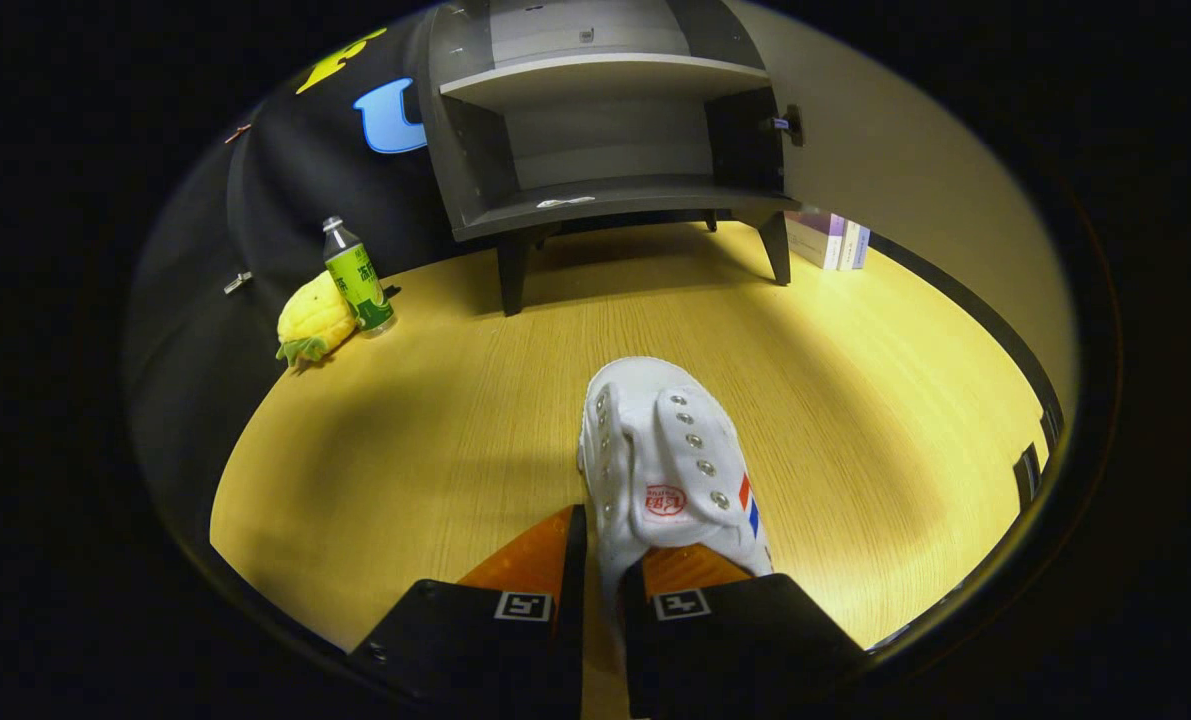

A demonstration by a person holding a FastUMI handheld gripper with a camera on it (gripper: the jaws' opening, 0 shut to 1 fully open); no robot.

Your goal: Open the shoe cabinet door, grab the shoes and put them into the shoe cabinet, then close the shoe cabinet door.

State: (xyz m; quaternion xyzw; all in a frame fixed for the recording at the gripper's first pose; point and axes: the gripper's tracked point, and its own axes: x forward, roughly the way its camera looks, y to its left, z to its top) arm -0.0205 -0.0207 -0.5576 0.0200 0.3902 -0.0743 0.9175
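White shoe (667,470) pinched in claw (603,570), cabinet (605,195) open far ahead.
Thin one-sided collar grip: shoe may swing, slip, or clip the shelf lip.

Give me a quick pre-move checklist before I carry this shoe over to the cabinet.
1. Grip: hand-held gripper has its fingers closed on the side wall of the white shoe, one outside, one inside. Ok.
2. Shoe lifted off the wooden floor: cannot tell.
3. Cabinet door swung open to the right: ok.
4. Lower shelf free for the shoe, apart from a small white scrap: ok.
5. Straight path across the floor; bottle and pineapple toy sit off to the left: ok.
6. Books beside the right cabinet leg, off the path: ok.
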